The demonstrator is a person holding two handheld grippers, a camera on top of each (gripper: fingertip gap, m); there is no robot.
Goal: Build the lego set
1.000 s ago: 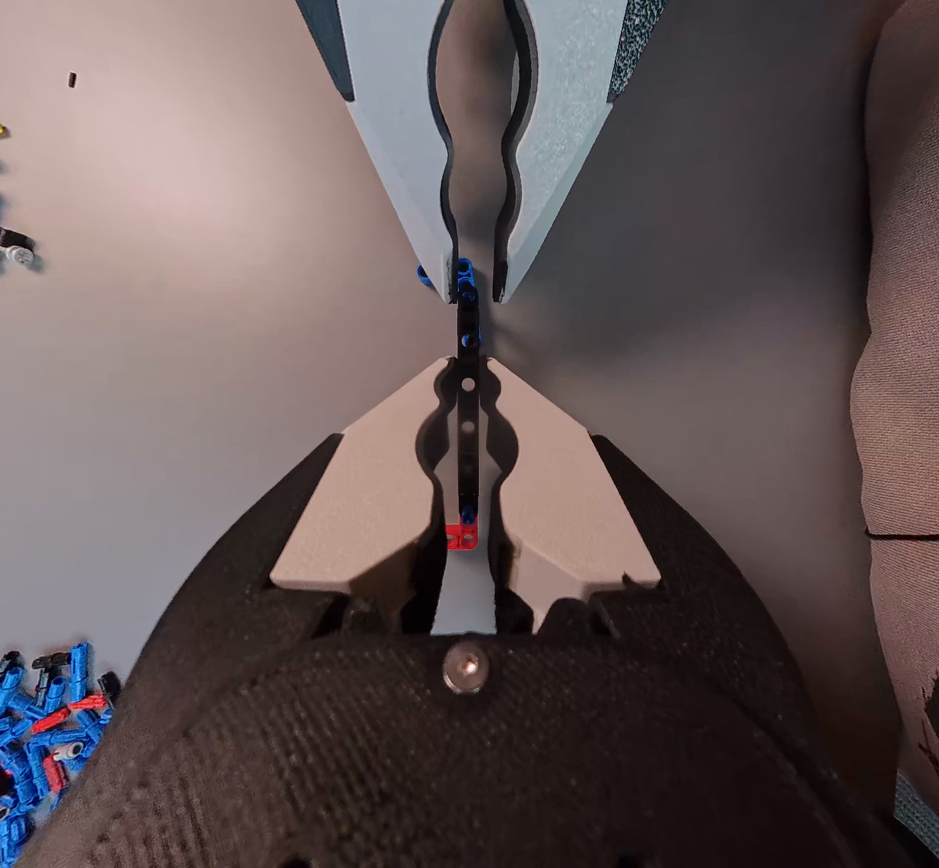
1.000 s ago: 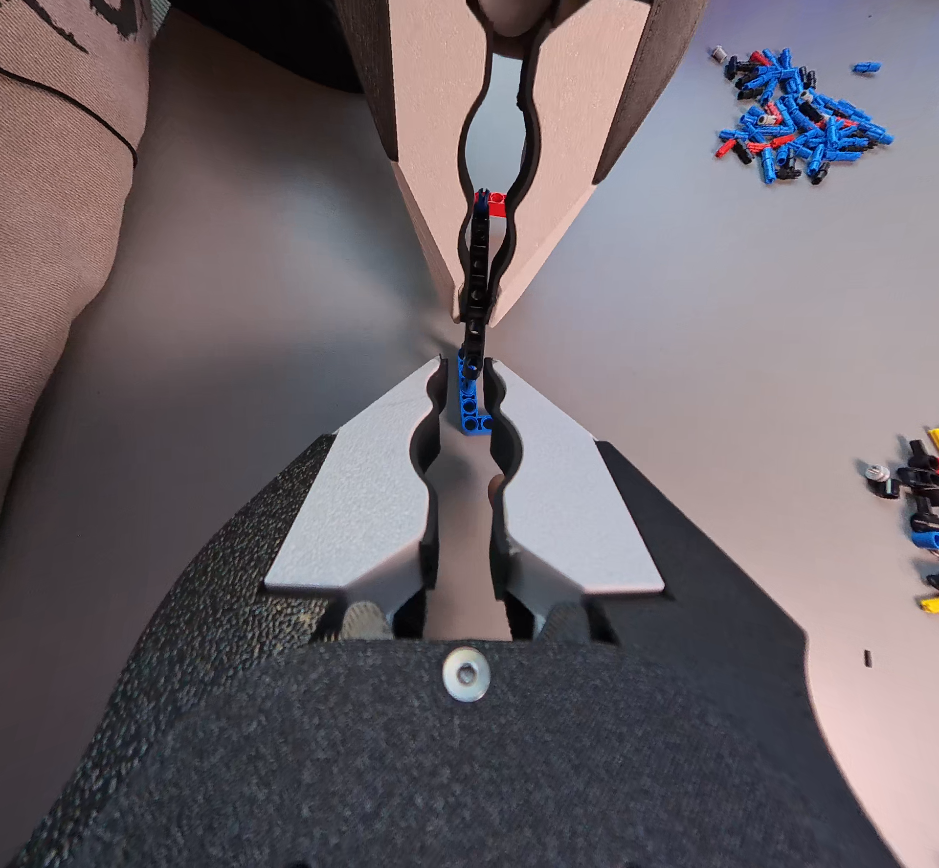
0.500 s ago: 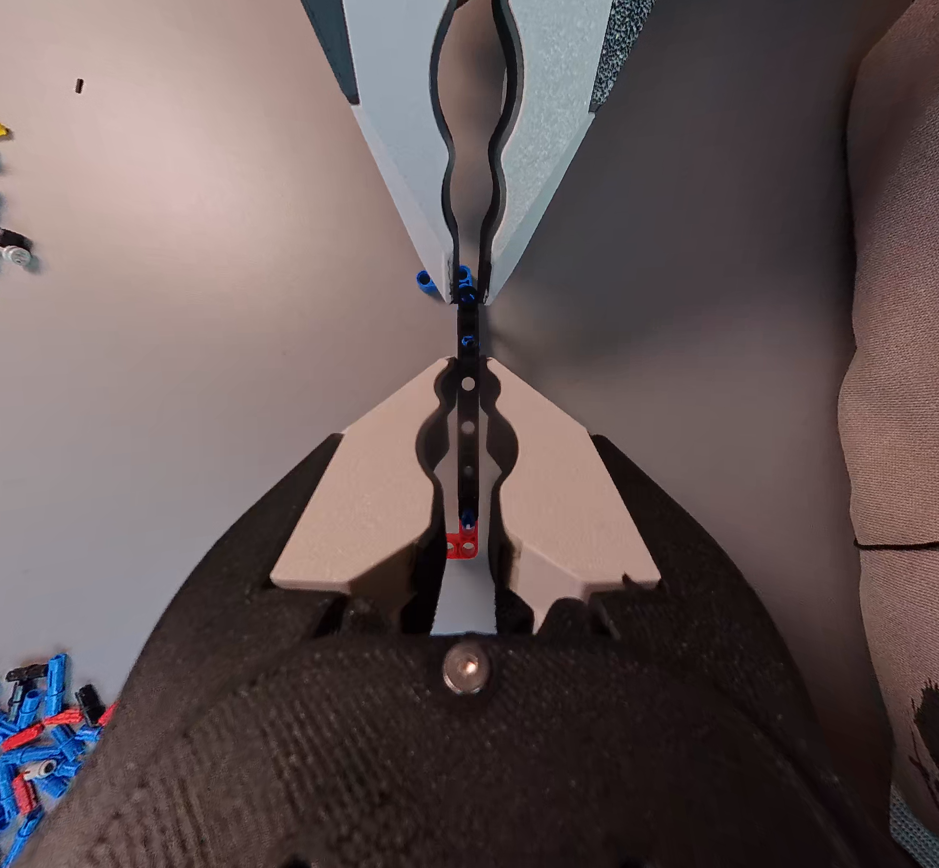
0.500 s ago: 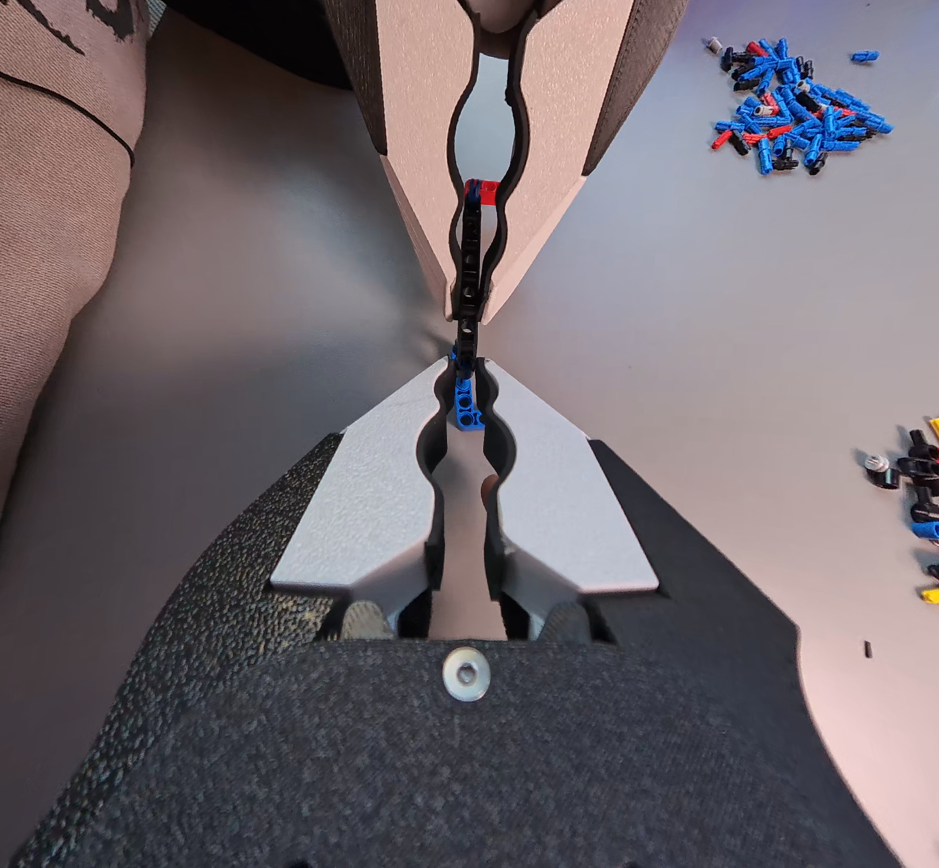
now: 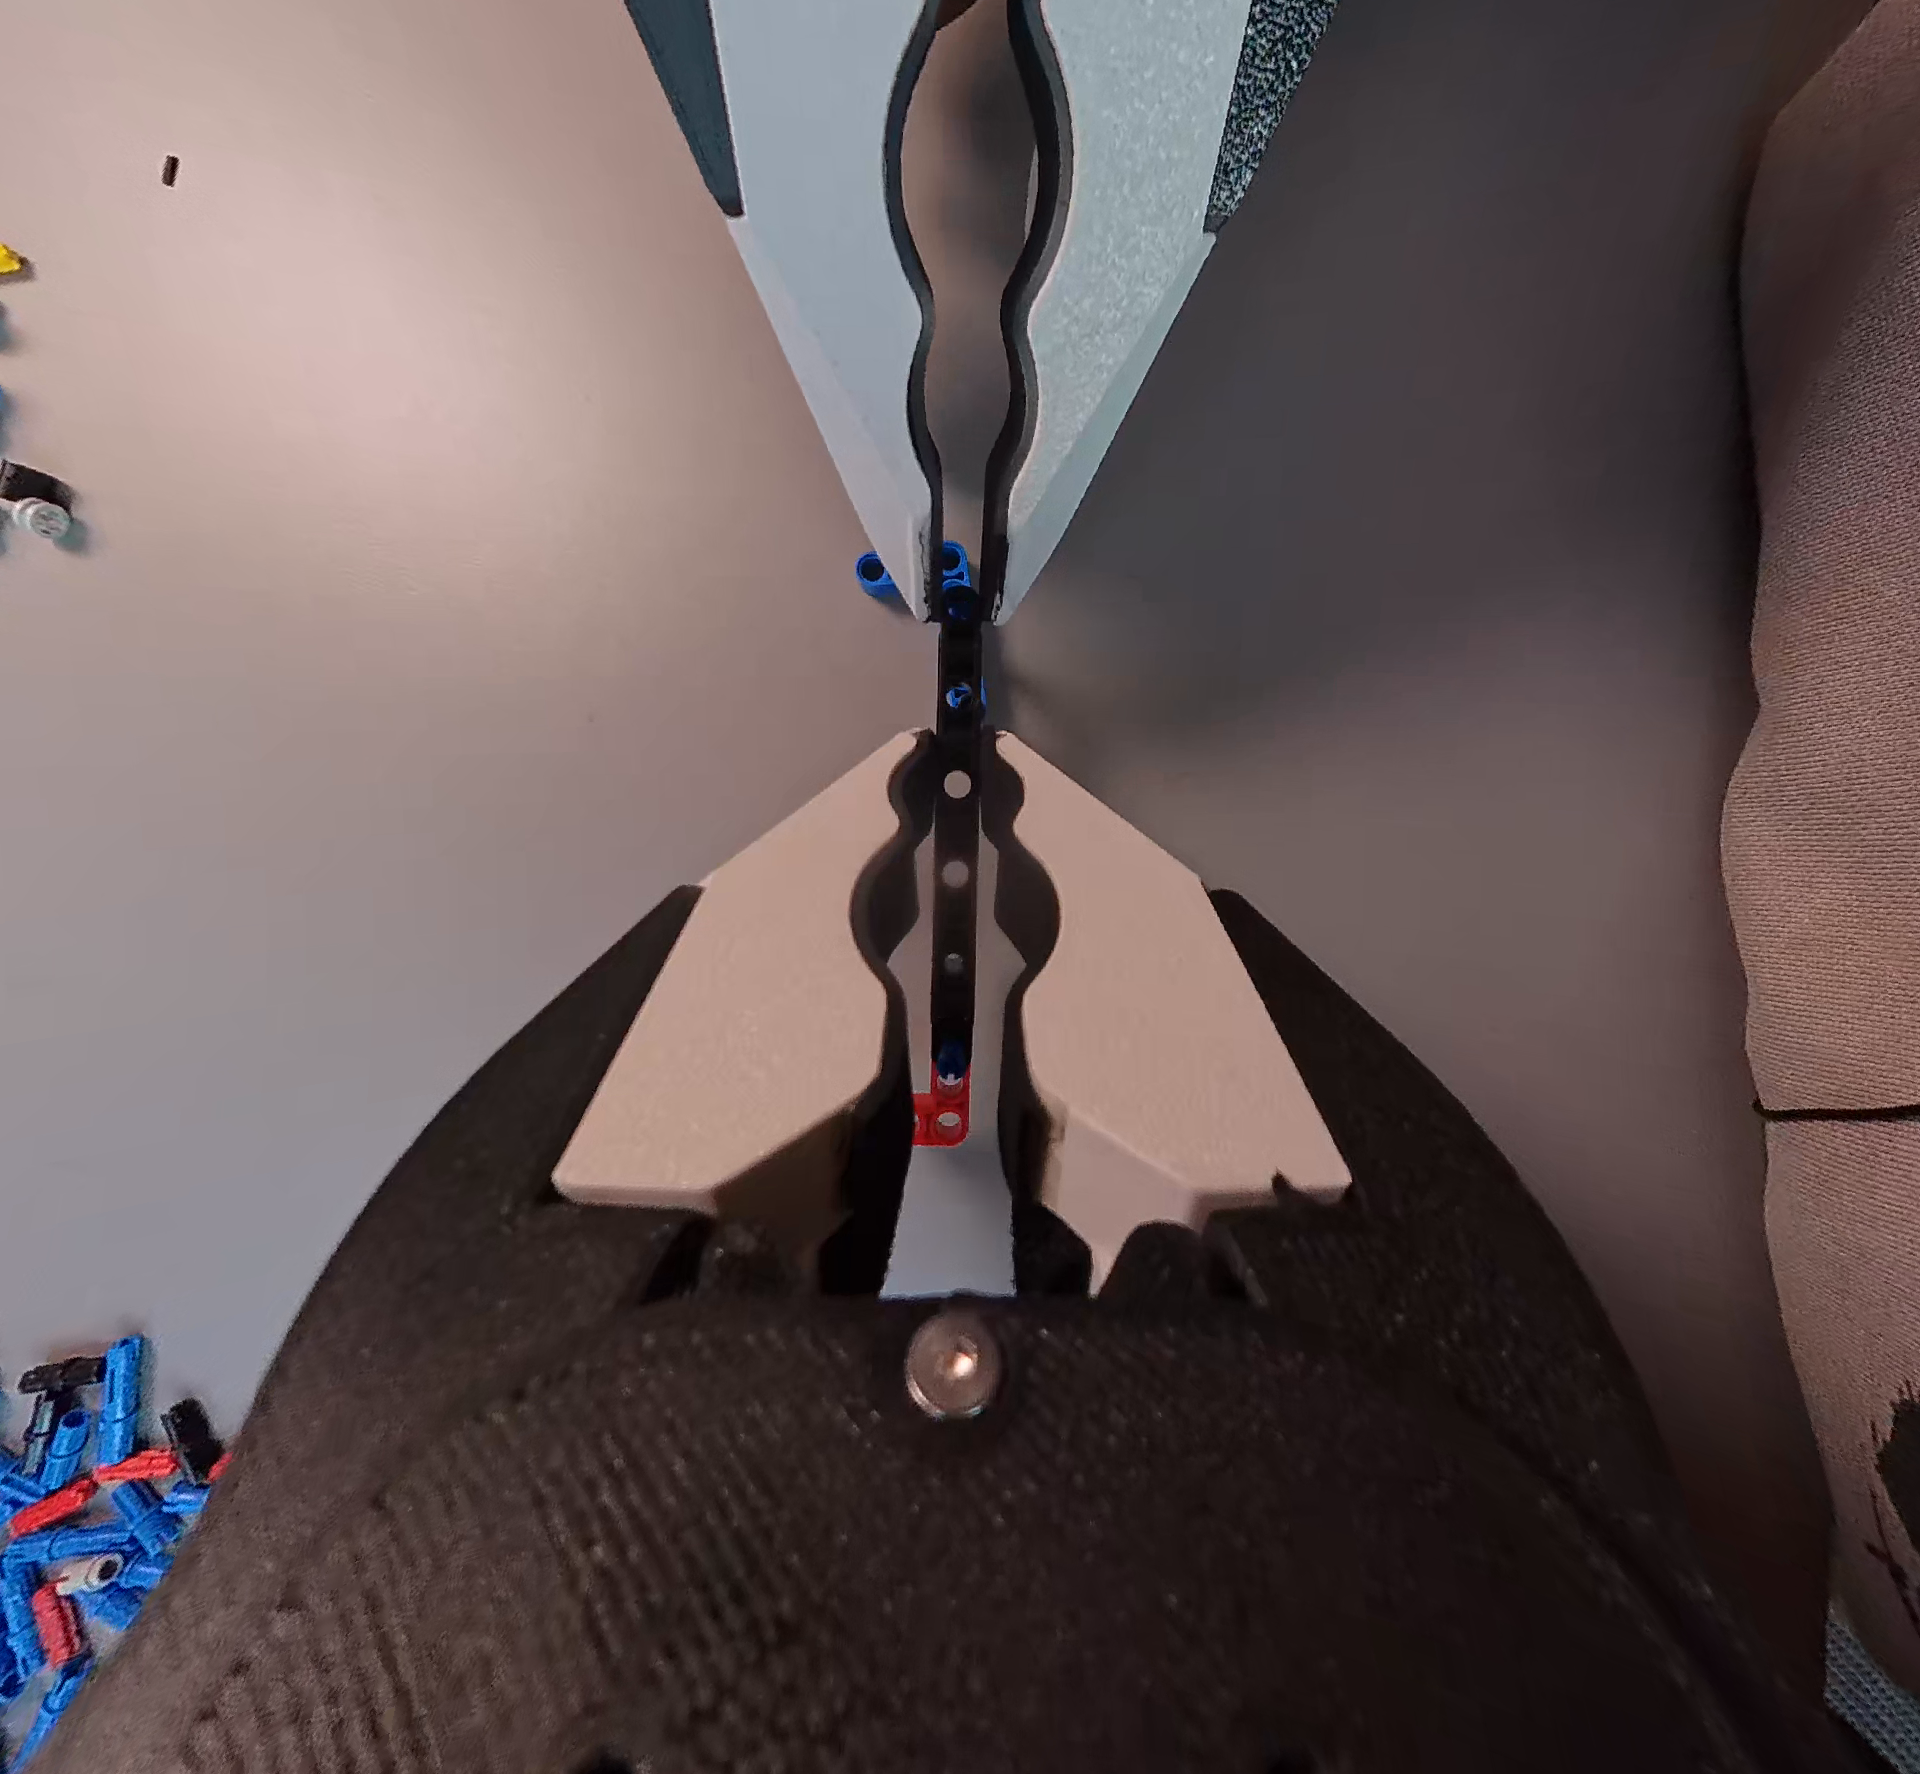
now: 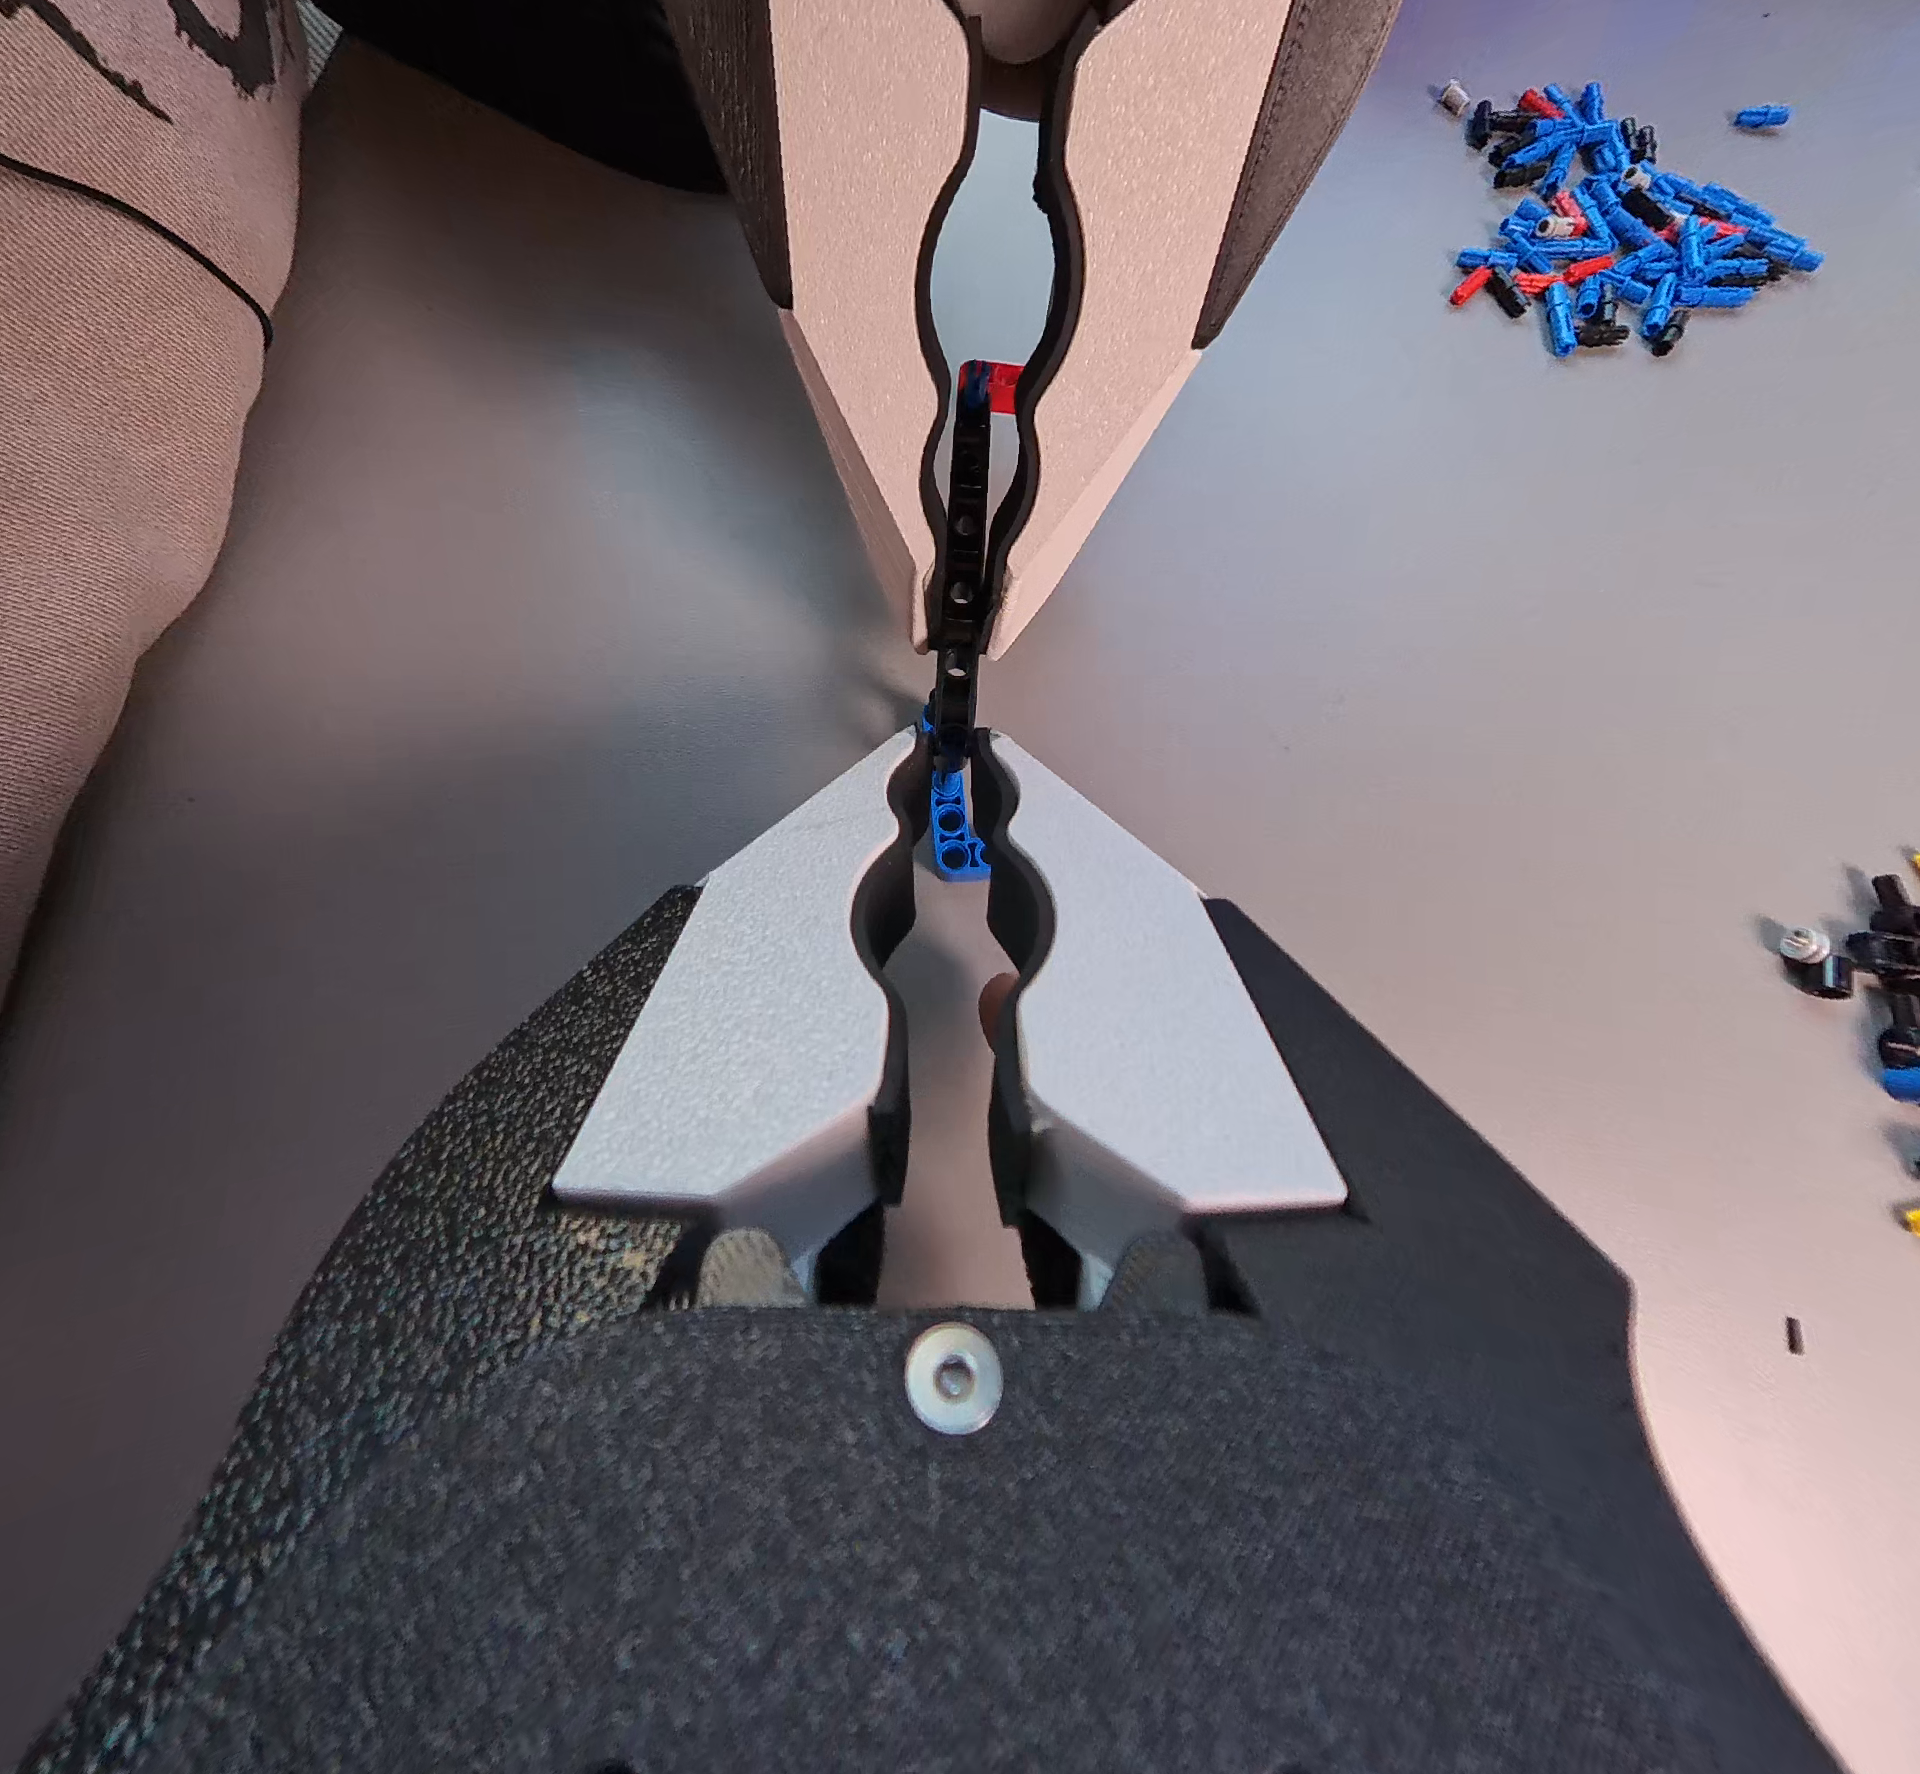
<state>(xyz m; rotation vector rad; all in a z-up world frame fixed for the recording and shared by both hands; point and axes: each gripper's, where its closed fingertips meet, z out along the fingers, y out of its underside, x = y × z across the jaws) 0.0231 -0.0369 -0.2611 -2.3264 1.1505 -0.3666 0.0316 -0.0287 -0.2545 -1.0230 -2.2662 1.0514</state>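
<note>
Frame centre: my left gripper (image 5: pixel 956 737) clamps black beam (image 5: pixel 956 893); my right gripper (image 6: pixel 951 737) clamps blue elbow piece (image 6: pixel 951 825). Step: joining. Next, I judge: straight push.

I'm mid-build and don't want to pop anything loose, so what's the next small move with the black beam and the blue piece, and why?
Probably press the right tongs gently along the black beam towards the left tongs. Both are shut, tip to tip, the blue L-shaped piece meeting the beam's end, and whether it is fully seated cannot be told.
</note>
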